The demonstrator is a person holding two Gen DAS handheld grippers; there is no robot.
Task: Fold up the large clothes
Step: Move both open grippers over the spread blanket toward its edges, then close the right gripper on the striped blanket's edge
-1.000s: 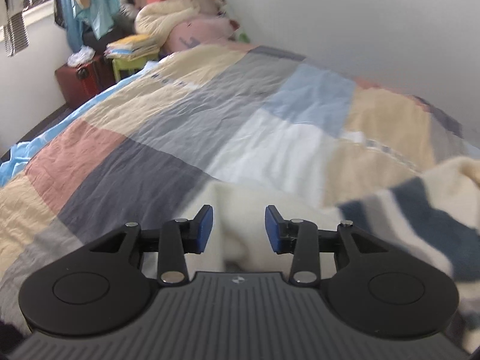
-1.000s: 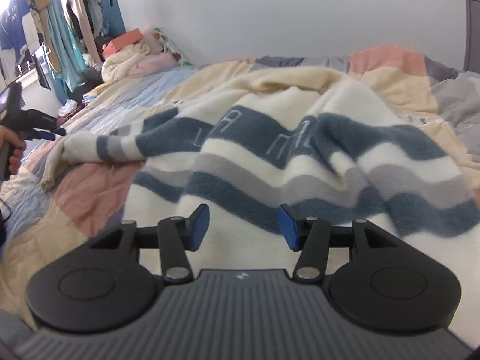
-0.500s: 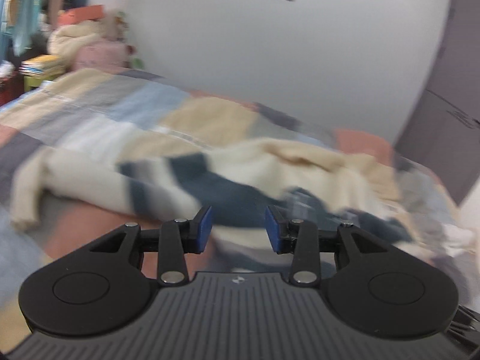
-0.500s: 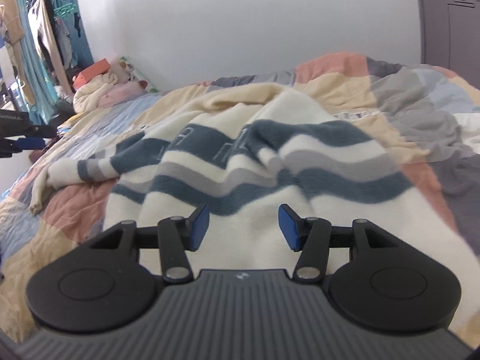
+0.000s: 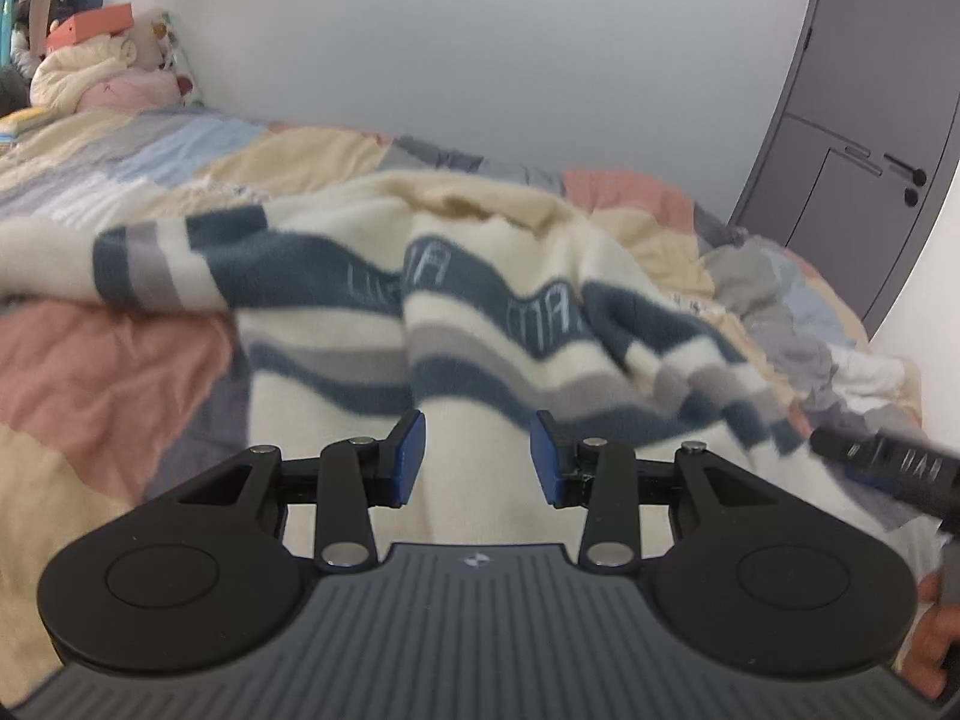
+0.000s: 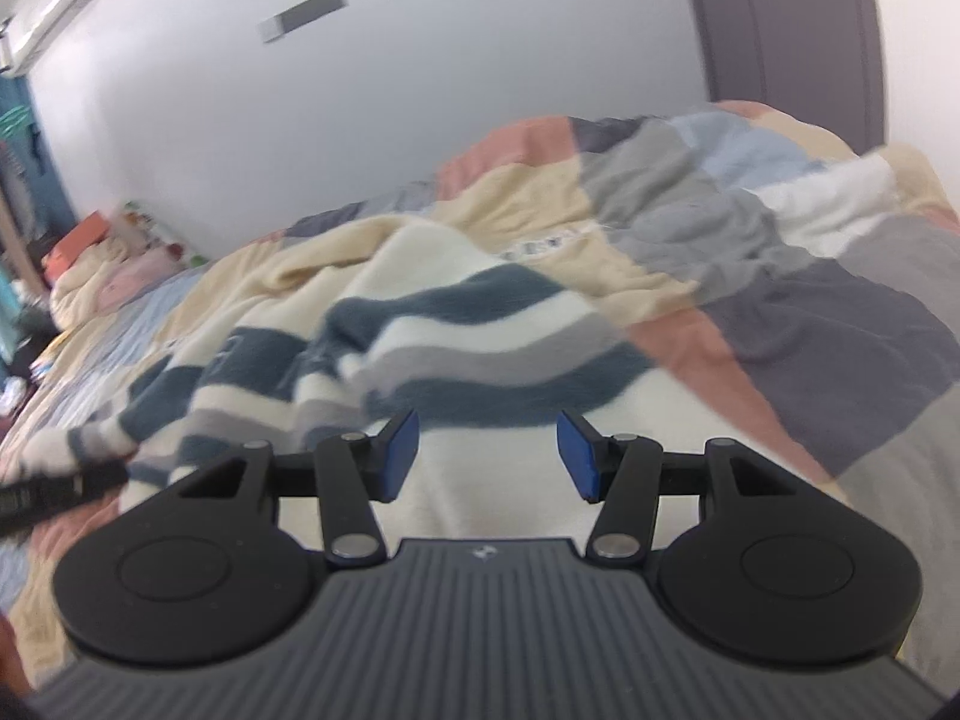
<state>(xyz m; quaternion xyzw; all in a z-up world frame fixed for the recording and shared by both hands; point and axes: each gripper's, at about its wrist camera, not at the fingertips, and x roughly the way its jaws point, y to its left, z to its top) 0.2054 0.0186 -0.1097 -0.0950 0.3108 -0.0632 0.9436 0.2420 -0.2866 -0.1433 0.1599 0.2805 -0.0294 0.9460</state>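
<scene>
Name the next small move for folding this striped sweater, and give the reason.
Probably lower both grippers onto the sweater's near hem and pinch it. The left gripper and right gripper are open above its cream edge, holding nothing, and the sweater lies rumpled on the bed.

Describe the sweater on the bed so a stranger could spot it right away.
Start from the bed's patchwork quilt of pink, beige, grey and blue squares. The sweater lies rumpled across its middle, one sleeve stretched sideways. Unlike the flat checked quilt, it is fuzzy cream knit with navy and grey stripes and faint lettering.
</scene>
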